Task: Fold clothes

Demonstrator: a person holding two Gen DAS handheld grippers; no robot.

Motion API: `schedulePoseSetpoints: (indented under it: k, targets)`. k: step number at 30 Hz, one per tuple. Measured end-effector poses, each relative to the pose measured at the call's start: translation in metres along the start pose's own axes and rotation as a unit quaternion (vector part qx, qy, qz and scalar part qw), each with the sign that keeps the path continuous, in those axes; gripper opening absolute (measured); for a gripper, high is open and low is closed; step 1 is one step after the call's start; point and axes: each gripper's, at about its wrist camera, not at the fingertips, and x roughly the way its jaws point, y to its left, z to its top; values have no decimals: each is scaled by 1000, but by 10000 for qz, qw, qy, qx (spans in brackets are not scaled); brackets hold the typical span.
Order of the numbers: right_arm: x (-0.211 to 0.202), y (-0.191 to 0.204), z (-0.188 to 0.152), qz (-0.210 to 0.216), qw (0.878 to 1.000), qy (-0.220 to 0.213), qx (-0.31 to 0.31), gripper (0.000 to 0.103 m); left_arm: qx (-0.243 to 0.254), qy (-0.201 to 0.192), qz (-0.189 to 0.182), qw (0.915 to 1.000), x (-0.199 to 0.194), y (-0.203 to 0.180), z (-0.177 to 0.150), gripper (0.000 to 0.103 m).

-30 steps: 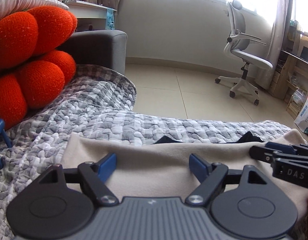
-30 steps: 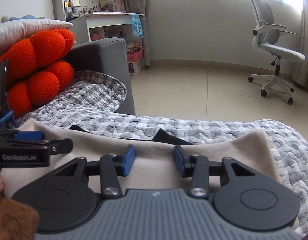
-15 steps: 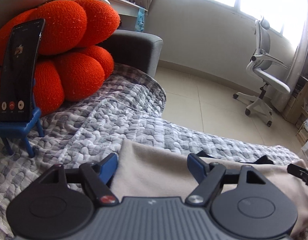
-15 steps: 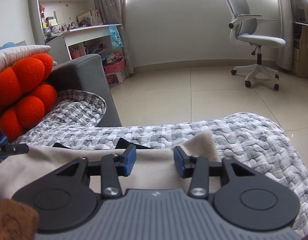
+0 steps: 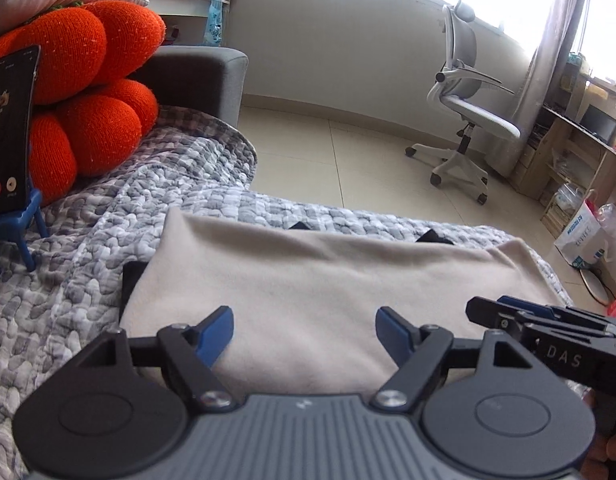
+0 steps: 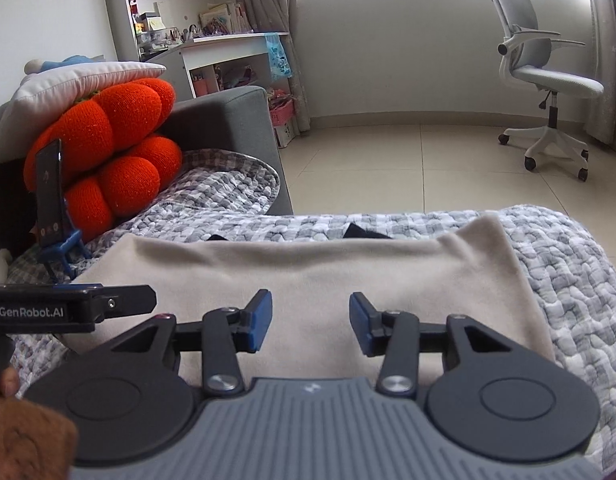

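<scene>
A beige garment (image 5: 327, 280) (image 6: 308, 264) lies folded into a wide rectangle on the grey-and-white quilt (image 5: 108, 248) (image 6: 567, 264). Corners of black cloth (image 5: 431, 237) (image 6: 363, 233) peek out from under its far edge. My left gripper (image 5: 304, 328) hovers over the near part of the garment, open wide, with nothing between its blue pads. My right gripper (image 6: 309, 314) is over the same cloth to the right, open with a narrower gap and also holding nothing. Each gripper shows side-on in the other's view: the right gripper (image 5: 547, 320) and the left gripper (image 6: 88, 304).
An orange pumpkin-shaped cushion (image 5: 88, 92) (image 6: 120, 148) leans under a white pillow (image 6: 80, 80) against the grey sofa arm (image 5: 200, 76). A phone (image 5: 8, 132) (image 6: 50, 192) stands on a small blue chair-shaped stand (image 6: 64, 248). Beyond the quilt's edge are tiled floor and a white office chair (image 5: 467, 120) (image 6: 547, 80).
Both grippers have drawn back from the garment's far edge and risen slightly, so the whole folded rectangle now shows ahead of them. The garment itself lies as before.
</scene>
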Motion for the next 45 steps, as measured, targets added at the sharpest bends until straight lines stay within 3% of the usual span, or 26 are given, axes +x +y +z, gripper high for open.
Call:
schedulePoseSetpoints:
  k: [12, 19, 24, 28, 34, 40, 43, 45]
  targets:
    - [-9, -28, -15, -146, 9997, -68, -171, 45, 479, -198, 16, 9987, -17, 24, -15, 77]
    - [-31, -62, -9, -510, 9984, -249, 30, 48, 58, -300, 9, 9995, -35, 48, -10, 77]
    - [-42, -85, 1, -728, 9953, -443, 456, 48, -555, -268, 480, 9969, -42, 69, 2, 80]
    - [-50, -91, 12, -648, 9924, -675, 804, 52, -1544, 87, 506, 9867, -44, 100, 9, 83]
    - [-53, -87, 19, -481, 9903, -772, 1048, 55, -2872, 602, 166, 9558, -45, 137, 8, 83]
    - [-51, -77, 22, -376, 9908, -759, 1058, 58, -3256, 1082, -278, 9389, -39, 134, 3, 83]
    - [-49, -71, 22, -329, 9912, -742, 1046, 58, -3206, 1347, -184, 9374, -31, 122, 0, 83]
    - [-48, -69, 23, -302, 9915, -725, 1033, 59, -3047, 1443, -17, 9414, -27, 113, 1, 83]
